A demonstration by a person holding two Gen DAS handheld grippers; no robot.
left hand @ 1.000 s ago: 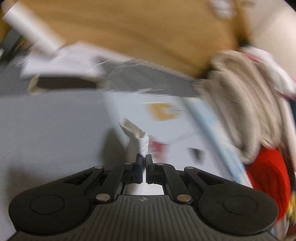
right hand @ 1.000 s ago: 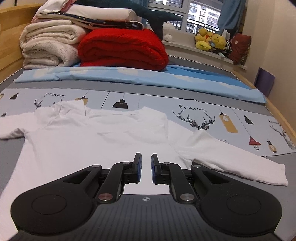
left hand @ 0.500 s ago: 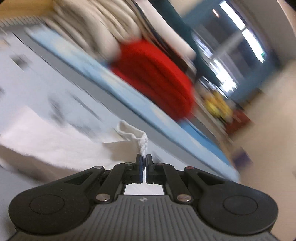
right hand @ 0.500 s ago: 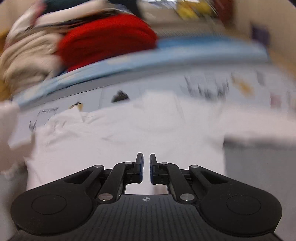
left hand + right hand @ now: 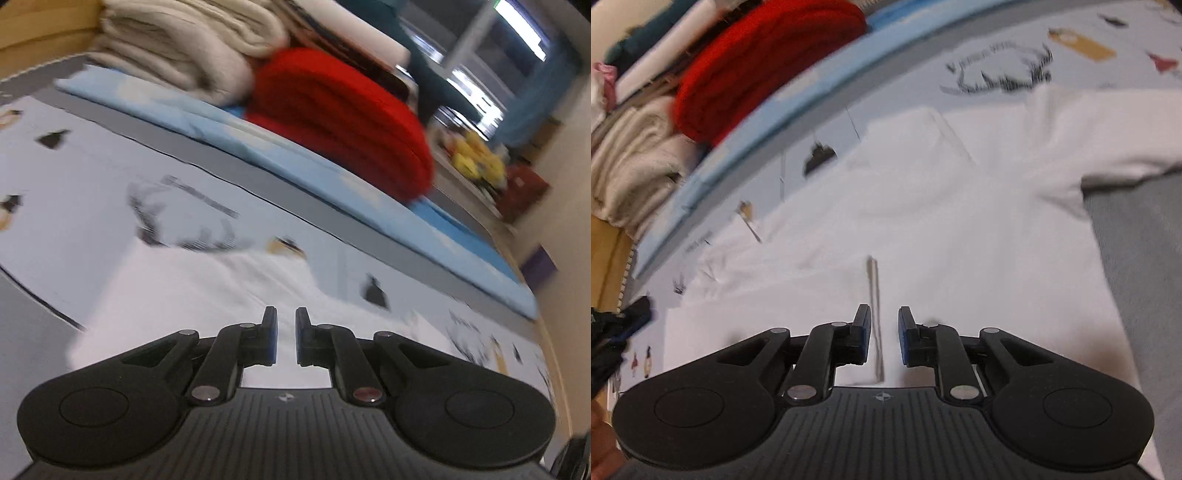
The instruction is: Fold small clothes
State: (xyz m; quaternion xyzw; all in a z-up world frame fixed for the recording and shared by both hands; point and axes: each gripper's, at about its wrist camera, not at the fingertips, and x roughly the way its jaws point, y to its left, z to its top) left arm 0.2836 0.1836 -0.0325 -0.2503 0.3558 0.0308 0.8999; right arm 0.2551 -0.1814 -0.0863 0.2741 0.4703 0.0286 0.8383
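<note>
White shirt (image 5: 942, 229) lies flat on the printed sheet (image 5: 74, 206). One sleeve looks folded in across the body; the other sleeve (image 5: 1108, 125) is spread out to the side. Left gripper (image 5: 286, 334): jaws opening, narrow gap, nothing between them, over the cloth. Right gripper (image 5: 884, 339): jaws opening, narrow, empty, above the shirt body. Judged early: second sleeve and body folds not yet done.
</note>
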